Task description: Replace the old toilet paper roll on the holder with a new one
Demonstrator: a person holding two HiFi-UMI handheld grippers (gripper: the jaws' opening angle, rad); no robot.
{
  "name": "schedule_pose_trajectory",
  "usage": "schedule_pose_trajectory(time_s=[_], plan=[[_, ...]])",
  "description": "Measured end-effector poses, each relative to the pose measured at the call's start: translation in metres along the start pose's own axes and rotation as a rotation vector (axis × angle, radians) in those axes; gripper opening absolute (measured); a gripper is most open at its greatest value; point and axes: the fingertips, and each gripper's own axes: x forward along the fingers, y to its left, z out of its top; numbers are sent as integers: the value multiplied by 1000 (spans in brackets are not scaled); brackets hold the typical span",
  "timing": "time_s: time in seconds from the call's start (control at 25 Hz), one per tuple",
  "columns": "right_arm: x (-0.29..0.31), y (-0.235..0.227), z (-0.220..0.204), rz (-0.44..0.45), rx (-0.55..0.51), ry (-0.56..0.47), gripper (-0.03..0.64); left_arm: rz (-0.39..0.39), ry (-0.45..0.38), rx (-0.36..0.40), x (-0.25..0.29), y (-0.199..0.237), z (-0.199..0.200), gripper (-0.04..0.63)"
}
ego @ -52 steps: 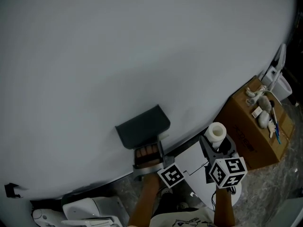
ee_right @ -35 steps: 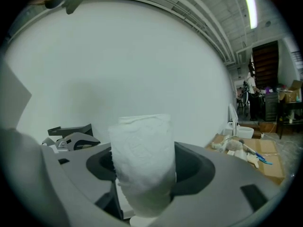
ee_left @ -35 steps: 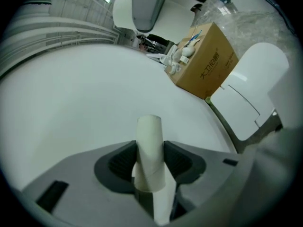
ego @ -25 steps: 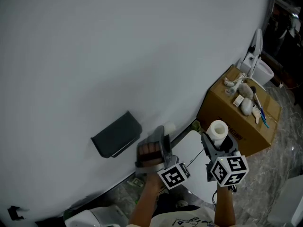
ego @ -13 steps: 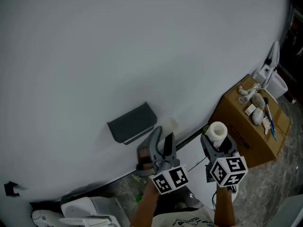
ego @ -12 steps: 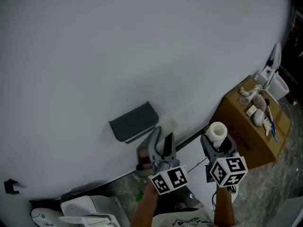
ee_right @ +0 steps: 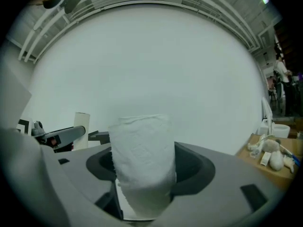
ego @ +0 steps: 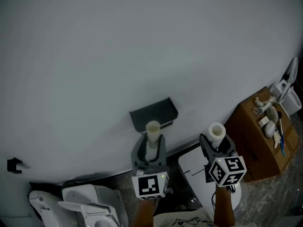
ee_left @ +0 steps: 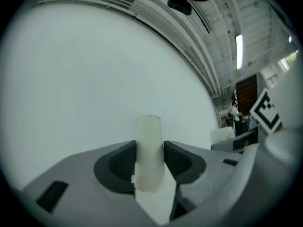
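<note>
Old toilet roll, down to a pale bare cardboard tube [ego: 152, 132], stands upright in left gripper [ego: 149, 148], just below dark grey box-shaped wall holder [ego: 154, 111]; can't tell if it touches holder. Left jaws fairly wide, pads clamped on tube's sides. Step, I'd judge: old core is out, swap pending. Next prob calls for ditching tube somewhere, then bringing fresh roll up to holder. Off to holder's right, right gripper [ego: 217, 144] has jaws wide, gripping plump white embossed paper roll [ego: 216, 131] upright
</note>
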Motion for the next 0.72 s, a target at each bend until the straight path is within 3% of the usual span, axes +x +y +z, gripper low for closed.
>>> schedule_pose_trajectory(time_s=[0.4,0.56,0.72], plan=[[24,28,-7,51,-72,19,316,51,-5,-40,-17,40,2,186],[46,29,-10,55,-247,45,316,55,-8,-34,-21,51,5,186],[74,19,-11,13,-522,74,316,59,-1,-32,-23,61,6,186]])
